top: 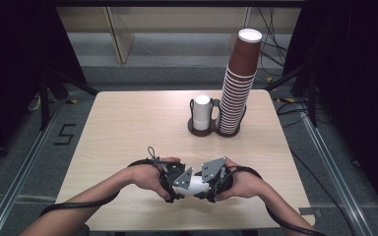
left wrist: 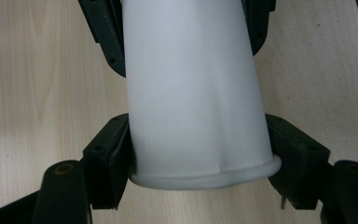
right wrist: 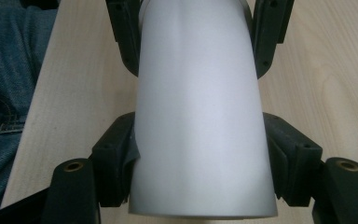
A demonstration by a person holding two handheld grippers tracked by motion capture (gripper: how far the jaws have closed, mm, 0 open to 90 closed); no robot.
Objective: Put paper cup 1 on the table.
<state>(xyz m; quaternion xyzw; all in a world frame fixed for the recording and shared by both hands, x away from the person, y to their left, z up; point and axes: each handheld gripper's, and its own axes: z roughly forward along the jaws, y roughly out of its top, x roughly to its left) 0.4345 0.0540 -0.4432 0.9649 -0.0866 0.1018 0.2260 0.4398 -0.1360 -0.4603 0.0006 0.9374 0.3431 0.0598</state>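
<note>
White and smooth, the cup [top: 195,186] lies on its side between the two grippers, low over the near edge of the table [top: 128,128]. The left gripper [top: 173,183] and right gripper [top: 211,184] meet it from opposite ends, each one's jaws pressed against its sides.

Seen from the left gripper view, the cup [left wrist: 196,93] has a rolled rim at the near end, slightly dented where the jaws squeeze it, and narrows away toward the other gripper's jaws. In the right gripper view the cup [right wrist: 200,107] shows a plain, matte wall ending in a flat-cut edge, its jaws tight on both sides, with a faint crease by one jaw.

Farther back on the table stands a dark holder [top: 211,129] with a second white cup [top: 202,112] upside down in one ring and a tall stack [top: 238,83] of brown cups in the other.
</note>
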